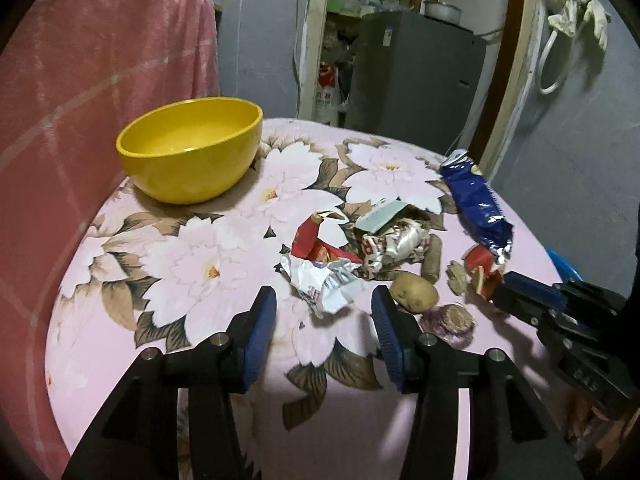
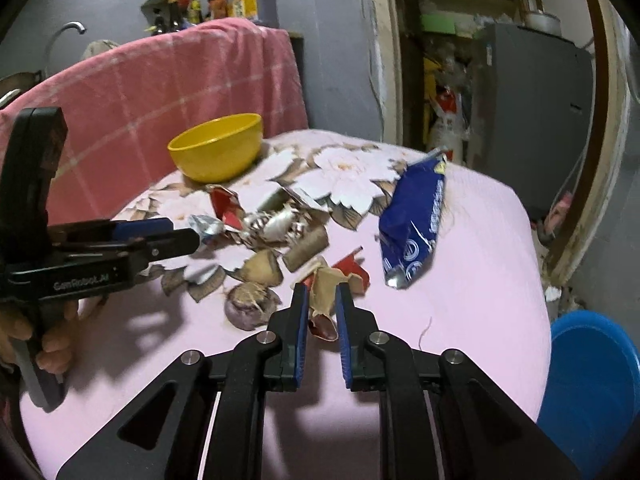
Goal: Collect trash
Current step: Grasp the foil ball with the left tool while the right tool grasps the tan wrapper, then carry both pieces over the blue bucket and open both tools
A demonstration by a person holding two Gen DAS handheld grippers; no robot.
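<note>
A pile of trash lies on the floral pink cloth: a white crumpled wrapper [image 1: 324,284], red wrappers [image 1: 316,242], a silver wrapper [image 1: 396,242], a blue snack bag [image 1: 478,206] [image 2: 412,224], a potato [image 1: 414,291] and a purple onion [image 1: 452,320] [image 2: 250,306]. My left gripper [image 1: 324,312] is open, its fingers on either side of the white wrapper's near end. My right gripper [image 2: 322,300] is closed on a red and brown scrap [image 2: 322,304] at the right of the pile. A yellow bowl [image 1: 192,148] [image 2: 218,148] stands empty at the far left.
A pink checked cloth [image 1: 100,80] drapes a chair back behind the bowl. A blue bucket [image 2: 592,392] stands on the floor right of the table. A doorway with a grey cabinet [image 1: 416,72] lies beyond the table's far edge.
</note>
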